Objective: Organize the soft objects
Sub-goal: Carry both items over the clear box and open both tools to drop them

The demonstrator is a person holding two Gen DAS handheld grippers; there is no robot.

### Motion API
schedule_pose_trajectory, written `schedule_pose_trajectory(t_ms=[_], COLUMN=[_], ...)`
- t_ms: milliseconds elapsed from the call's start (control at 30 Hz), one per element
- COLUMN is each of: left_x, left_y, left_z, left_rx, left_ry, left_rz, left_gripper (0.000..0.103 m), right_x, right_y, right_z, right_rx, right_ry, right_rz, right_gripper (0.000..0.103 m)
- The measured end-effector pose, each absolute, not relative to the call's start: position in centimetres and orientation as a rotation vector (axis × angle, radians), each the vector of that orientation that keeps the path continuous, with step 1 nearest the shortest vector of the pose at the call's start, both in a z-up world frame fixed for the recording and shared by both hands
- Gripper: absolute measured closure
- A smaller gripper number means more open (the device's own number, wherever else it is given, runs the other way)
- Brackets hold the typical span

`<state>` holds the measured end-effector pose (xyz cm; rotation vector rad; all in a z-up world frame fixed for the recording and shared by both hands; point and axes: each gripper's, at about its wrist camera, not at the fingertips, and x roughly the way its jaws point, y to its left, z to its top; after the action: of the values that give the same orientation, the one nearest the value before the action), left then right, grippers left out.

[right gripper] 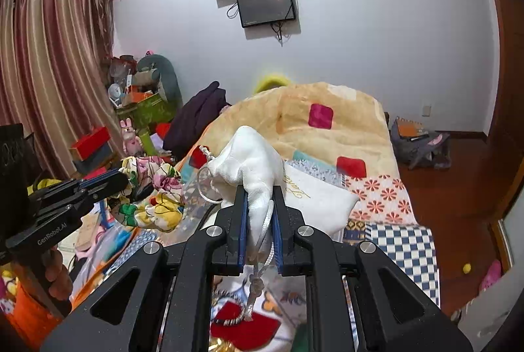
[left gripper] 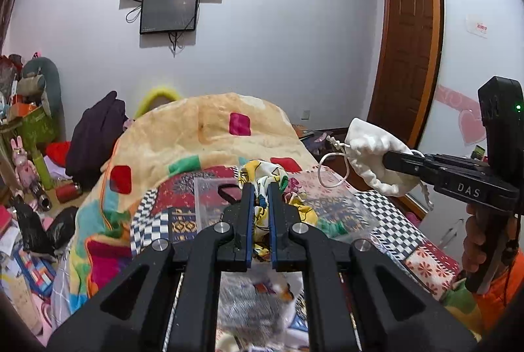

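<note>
Evidently both pickups are done: the left gripper (left gripper: 261, 198) pinches a cartoon-print cloth (left gripper: 262, 178), the right gripper (right gripper: 258, 222) a white drawstring pouch (right gripper: 252, 165), both aloft over the bed (left gripper: 425, 257). Next, likely, lowering them into the clear box (left gripper: 209, 198) (barely visible).

The right gripper (right gripper: 258, 204) clamps a white drawstring cloth pouch (right gripper: 252, 165) at frame centre, above the patchwork bedspread (right gripper: 386, 198).

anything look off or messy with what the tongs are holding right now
Nothing looks damaged. The right tongs pinch the white drawstring pouch with its cord trailing loose between the fingers. The left tongs clamp a crumpled patterned cloth. Beside the bed, the floor clutter is untidy.
</note>
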<state>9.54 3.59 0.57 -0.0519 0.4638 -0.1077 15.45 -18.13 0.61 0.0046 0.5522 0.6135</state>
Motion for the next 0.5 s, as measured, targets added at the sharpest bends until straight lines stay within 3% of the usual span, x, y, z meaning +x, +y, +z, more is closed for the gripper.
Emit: schedule_pose_trajectory(t_ms=[500], left_x=[17.8], left_y=[3.7], left_z=[-6.4], left_rx=[-0.036], left_ry=[0.656], left_rz=[-0.120], left_gripper=[0.096], right_x=[20.1], right_y=[-14.9], right_z=[-5.0], right_rx=[-0.115], right_ry=[0.676], right_rz=[0.623], right_gripper=[0.091])
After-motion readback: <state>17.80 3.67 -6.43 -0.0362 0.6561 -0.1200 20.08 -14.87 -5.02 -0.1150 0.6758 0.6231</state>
